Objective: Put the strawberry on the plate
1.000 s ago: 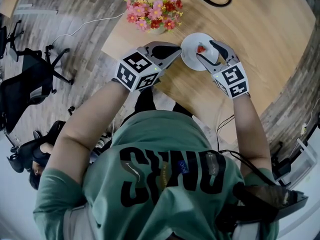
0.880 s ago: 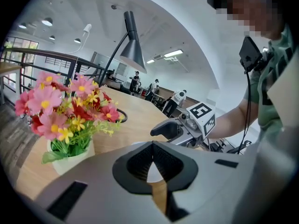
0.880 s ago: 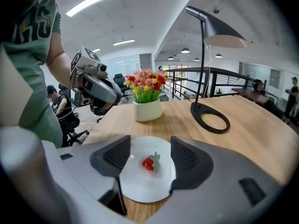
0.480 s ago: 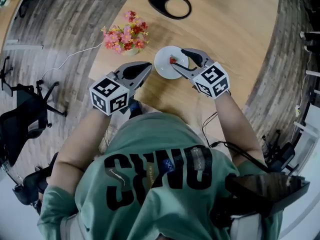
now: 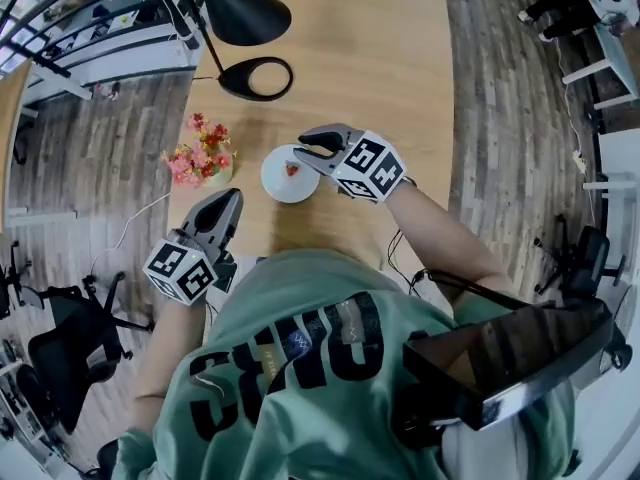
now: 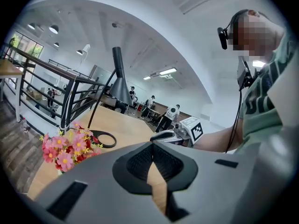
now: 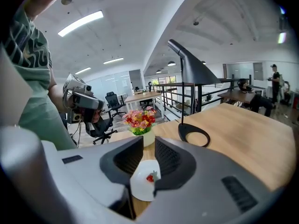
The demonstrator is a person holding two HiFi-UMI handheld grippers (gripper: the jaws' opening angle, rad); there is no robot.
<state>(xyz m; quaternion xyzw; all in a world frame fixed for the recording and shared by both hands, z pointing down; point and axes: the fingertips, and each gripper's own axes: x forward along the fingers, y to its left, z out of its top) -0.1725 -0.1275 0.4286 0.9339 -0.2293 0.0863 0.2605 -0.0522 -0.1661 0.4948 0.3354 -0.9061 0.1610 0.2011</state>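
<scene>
The red strawberry (image 5: 292,169) lies on the small white plate (image 5: 280,184) on the wooden table. My right gripper (image 5: 308,150) hovers just right of the plate, above its edge. Its jaws are closing with nothing between them. In the right gripper view the strawberry (image 7: 150,178) and the plate (image 7: 140,190) show through the gap of my right gripper (image 7: 148,158), lower down and apart from the pads. My left gripper (image 5: 230,200) is off to the plate's near left, at the table's edge. In its own view my left gripper (image 6: 153,148) has its tips together and holds nothing.
A pot of pink and red flowers (image 5: 200,160) stands left of the plate. Behind it a black lamp rises from a ring-shaped base (image 5: 255,78). The table edge runs along the left, with wooden floor and office chairs (image 5: 70,353) beyond.
My right gripper has come off the strawberry, which stays on the plate, and its jaws have narrowed. My left gripper has drawn back from the plate toward the table's near-left edge.
</scene>
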